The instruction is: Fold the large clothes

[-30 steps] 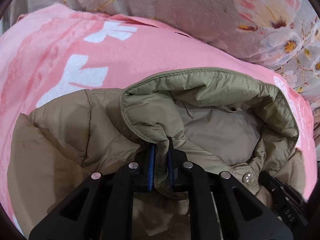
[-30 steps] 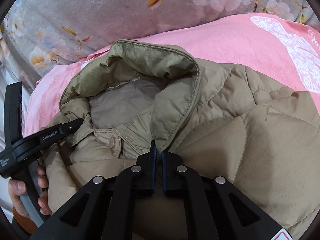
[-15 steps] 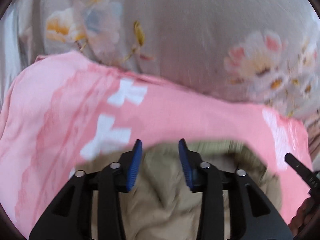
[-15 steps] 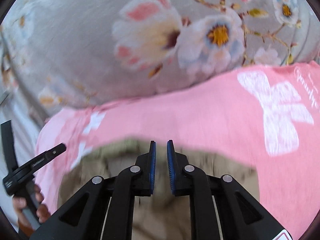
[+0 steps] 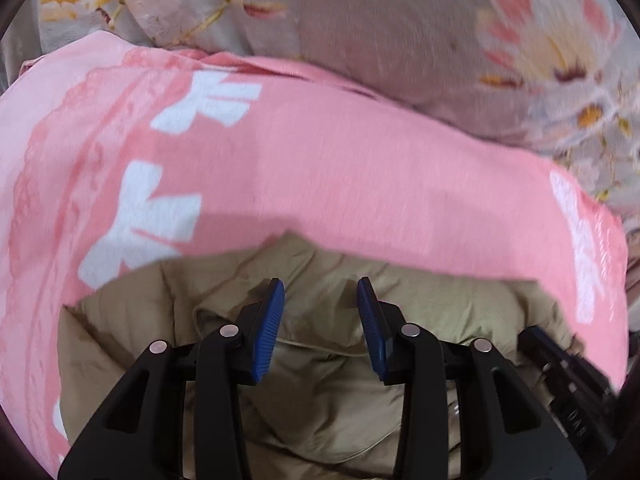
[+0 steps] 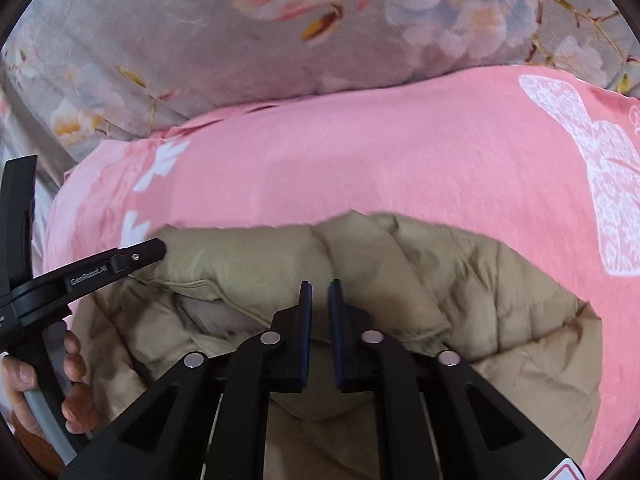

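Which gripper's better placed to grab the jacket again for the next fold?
Probably the left gripper: its jaws stand apart, empty, over the tan jacket. The right gripper is nearly closed.

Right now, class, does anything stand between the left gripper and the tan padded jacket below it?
Nothing visible does. The left gripper hangs open directly over the tan padded jacket, which lies on the pink blanket.

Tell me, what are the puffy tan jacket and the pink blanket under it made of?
The tan jacket looks like thin, smooth nylon-type shell stuffed with padding: it puffs between stitched lines and has a slight sheen. The pink blanket looks like soft, matte fleece or cotton with white bow shapes printed on it; the blur leaves which one open.
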Demonstrator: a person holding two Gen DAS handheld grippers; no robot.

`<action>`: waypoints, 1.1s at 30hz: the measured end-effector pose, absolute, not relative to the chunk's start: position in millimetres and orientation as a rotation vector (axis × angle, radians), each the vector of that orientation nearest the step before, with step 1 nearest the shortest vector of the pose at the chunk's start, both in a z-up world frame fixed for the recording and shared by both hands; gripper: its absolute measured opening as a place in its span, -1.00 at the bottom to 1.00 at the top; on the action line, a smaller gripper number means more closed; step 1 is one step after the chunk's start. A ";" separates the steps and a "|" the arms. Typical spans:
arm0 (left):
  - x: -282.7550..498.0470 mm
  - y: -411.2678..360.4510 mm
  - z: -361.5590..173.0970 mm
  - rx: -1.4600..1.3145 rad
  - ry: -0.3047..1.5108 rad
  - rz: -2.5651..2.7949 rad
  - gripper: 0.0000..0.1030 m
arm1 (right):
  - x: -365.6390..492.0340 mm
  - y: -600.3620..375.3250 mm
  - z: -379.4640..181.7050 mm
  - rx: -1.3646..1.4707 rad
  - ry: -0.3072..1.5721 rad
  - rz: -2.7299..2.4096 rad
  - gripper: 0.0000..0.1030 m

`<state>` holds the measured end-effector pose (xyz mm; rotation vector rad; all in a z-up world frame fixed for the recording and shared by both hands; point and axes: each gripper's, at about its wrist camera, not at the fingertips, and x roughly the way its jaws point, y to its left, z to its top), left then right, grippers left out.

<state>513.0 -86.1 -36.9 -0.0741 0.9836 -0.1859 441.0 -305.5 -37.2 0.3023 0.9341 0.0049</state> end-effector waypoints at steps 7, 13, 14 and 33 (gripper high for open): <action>493.6 -101.6 -54.1 0.086 0.902 -0.141 -0.29 | 437.5 -313.3 -58.3 0.334 0.932 0.020 -1.00; 493.0 -100.3 -56.6 0.076 0.867 -0.139 -0.29 | 435.6 -309.6 -72.2 0.344 0.911 0.015 -1.00; 493.6 -100.4 -57.0 0.074 0.861 -0.137 -0.30 | 435.2 -307.6 -73.2 0.336 0.907 0.009 -1.00; 485.8 -109.2 -66.3 0.137 0.803 -0.086 -0.29 | 437.1 -281.3 -75.4 0.152 0.874 -0.092 -1.00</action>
